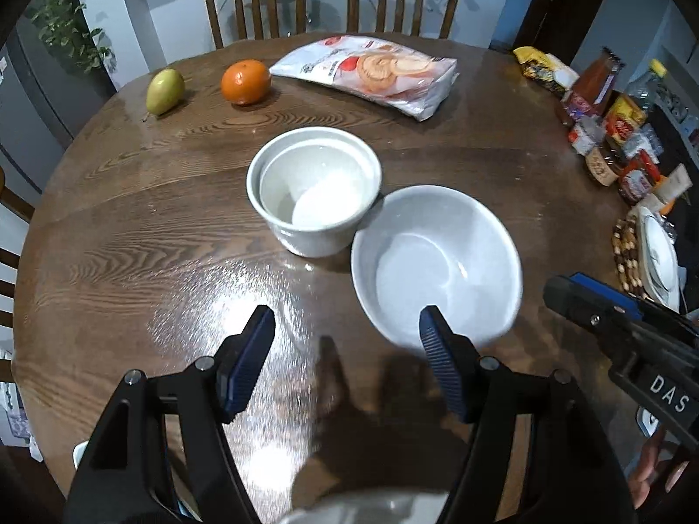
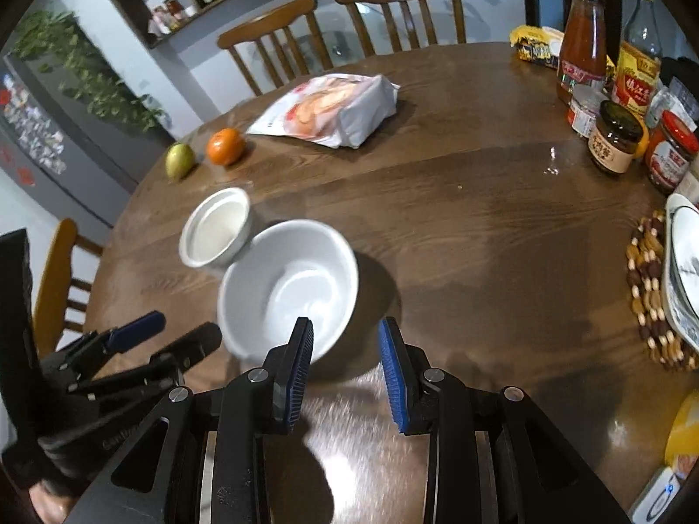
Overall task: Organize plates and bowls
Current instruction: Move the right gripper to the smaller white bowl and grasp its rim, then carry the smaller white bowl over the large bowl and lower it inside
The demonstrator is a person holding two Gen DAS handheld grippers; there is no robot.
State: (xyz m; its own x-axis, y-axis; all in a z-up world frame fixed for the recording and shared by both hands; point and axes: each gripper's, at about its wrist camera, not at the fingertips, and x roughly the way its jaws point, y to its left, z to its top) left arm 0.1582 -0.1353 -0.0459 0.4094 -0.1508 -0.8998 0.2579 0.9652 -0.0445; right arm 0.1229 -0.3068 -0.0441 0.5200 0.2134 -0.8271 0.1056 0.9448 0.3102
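Round and dark, the wooden bench (image 1: 131, 227) fills both views, with two wooden chairs (image 1: 332, 0) pushed in at its far side. Near the middle stands a white pot (image 1: 312, 192) with a smaller white bowl nested inside it. Just beside it, on the near right in the left wrist view, sits a wide white bowl (image 1: 437, 262); whether their rims actually touch I cannot tell. Farther back lie an orange (image 1: 245, 82), a green pear (image 1: 164, 91) and a bag of biscuits (image 1: 371, 74). Along the right edge crowd jars and bottles (image 2: 611, 100), and a plate (image 2: 683, 270) rests on a beaded mat (image 2: 646, 288).

The left claw (image 1: 347, 332) hangs over bare wood in front of the wide bowl, its blue-padded fingers spread broadly with nothing between them; its right finger overlaps the bowl's near rim in the view, though contact is not clear. The right claw (image 2: 345, 340) is parted more narrowly and also grips nothing; its left finger crosses the bowl's near edge in the picture, and the gap between the pads shows only bench. Each claw appears at the side of the other's view.
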